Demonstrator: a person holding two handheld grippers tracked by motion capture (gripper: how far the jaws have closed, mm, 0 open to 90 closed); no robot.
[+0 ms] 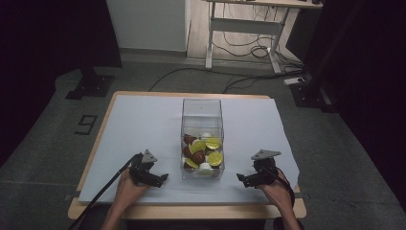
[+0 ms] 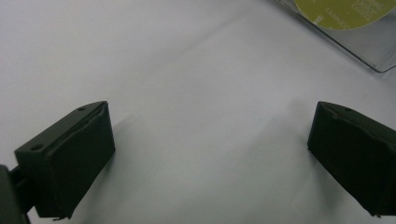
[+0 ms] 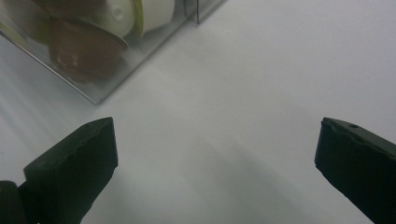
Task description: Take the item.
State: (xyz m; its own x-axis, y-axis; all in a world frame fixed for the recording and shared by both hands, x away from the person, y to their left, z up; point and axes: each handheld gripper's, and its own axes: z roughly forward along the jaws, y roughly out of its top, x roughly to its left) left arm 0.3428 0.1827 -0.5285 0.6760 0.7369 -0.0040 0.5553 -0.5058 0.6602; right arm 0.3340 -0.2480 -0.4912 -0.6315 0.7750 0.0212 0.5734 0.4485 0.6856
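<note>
A clear plastic box (image 1: pixel 202 111) stands mid-table, holding several coffee capsules (image 1: pixel 206 151), brown, white and yellow-green lidded. My left gripper (image 1: pixel 158 180) rests low on the sheet just left of the box's near end, jaws wide open with nothing between them. My right gripper (image 1: pixel 244 179) sits to the right of the box, also open and empty. In the left gripper view (image 2: pixel 210 154) a corner of the box (image 2: pixel 373 51) with a yellow-green lid (image 2: pixel 345 11) is at top right. The right gripper view (image 3: pixel 215 158) has the box corner (image 3: pixel 107 88) with a brown capsule (image 3: pixel 79 49) at top left.
A pale sheet (image 1: pixel 143 124) covers the wooden table (image 1: pixel 191 211). Beyond the table are a desk frame (image 1: pixel 244 28), floor cables (image 1: pixel 239 50) and a dark stand base (image 1: pixel 91 86) at left. Each gripper's cable trails back along the person's forearm.
</note>
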